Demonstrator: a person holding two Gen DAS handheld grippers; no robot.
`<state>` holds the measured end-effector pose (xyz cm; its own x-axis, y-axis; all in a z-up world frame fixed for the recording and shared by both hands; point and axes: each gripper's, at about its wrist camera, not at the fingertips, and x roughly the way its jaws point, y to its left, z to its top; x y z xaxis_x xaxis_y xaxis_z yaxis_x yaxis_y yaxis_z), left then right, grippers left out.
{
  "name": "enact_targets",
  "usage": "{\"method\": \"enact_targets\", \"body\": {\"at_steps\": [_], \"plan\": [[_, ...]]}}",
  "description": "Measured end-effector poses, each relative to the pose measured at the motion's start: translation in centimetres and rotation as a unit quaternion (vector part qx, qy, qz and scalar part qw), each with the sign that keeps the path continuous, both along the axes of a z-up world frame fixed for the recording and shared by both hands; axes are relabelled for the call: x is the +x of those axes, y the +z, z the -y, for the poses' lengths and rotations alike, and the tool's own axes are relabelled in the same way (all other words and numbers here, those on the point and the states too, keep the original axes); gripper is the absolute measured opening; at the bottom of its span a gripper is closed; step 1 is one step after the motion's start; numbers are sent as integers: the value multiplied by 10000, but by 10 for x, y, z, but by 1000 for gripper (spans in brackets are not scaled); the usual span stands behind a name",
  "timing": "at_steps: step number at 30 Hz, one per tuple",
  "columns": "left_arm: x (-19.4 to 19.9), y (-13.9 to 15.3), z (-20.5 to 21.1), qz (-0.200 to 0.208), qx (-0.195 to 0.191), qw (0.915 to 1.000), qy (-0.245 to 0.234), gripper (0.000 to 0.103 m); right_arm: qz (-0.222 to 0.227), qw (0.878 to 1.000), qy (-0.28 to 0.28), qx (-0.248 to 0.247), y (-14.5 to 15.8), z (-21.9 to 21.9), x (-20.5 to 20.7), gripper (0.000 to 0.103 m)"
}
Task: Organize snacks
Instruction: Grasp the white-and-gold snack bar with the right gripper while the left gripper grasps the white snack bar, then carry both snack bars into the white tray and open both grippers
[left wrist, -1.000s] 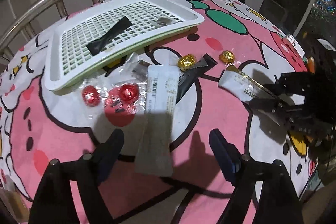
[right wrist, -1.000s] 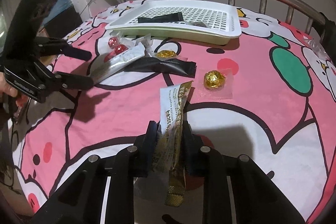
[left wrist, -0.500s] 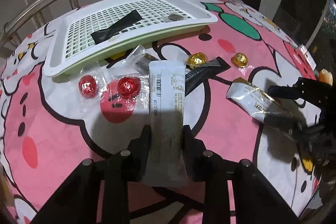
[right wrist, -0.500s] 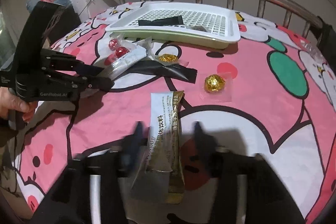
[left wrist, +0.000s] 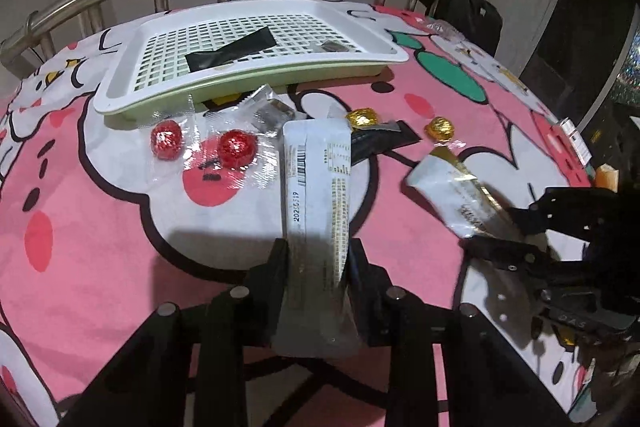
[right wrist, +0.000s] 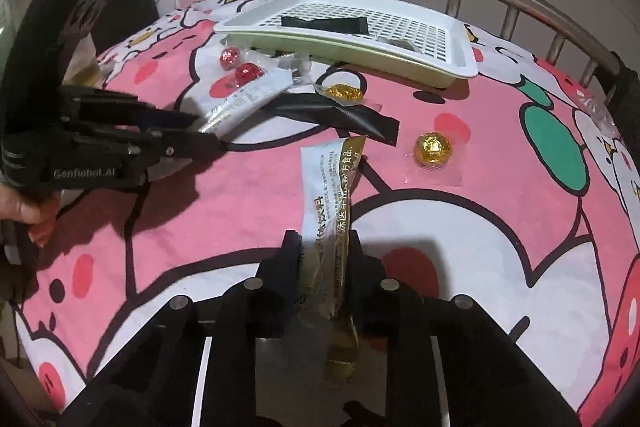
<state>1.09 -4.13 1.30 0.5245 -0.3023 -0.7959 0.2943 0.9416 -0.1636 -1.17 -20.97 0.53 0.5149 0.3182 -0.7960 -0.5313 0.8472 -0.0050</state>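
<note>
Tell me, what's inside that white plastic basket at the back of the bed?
Inside the white basket lie a long black sachet and a small clear-wrapped snack near its right side. The near rim hides the front strip of the basket floor, so anything there cannot be seen.

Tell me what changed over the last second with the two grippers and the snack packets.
The left gripper, open around the white packet a second ago, has shut on it. The right gripper loosened briefly on the white-and-gold packet, then closed on it again. The white tray, the red candies and the gold candies stayed put.
</note>
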Motion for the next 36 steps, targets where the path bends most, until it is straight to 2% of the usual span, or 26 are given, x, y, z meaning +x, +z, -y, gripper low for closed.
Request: {"method": "enact_targets", "body": {"at_steps": [9,18,36], "plan": [[-9,14,-2,210,-443,9988,26,31,55,9990,-43,445,15,2,2,19],[-1,33,-5,445,-791,9958,151,31,333,9968,-60,728,44,-2,13,19],[47,57,-3,700,-930,9925,374,31,507,9922,-314,1092,72,-3,72,19]]}}
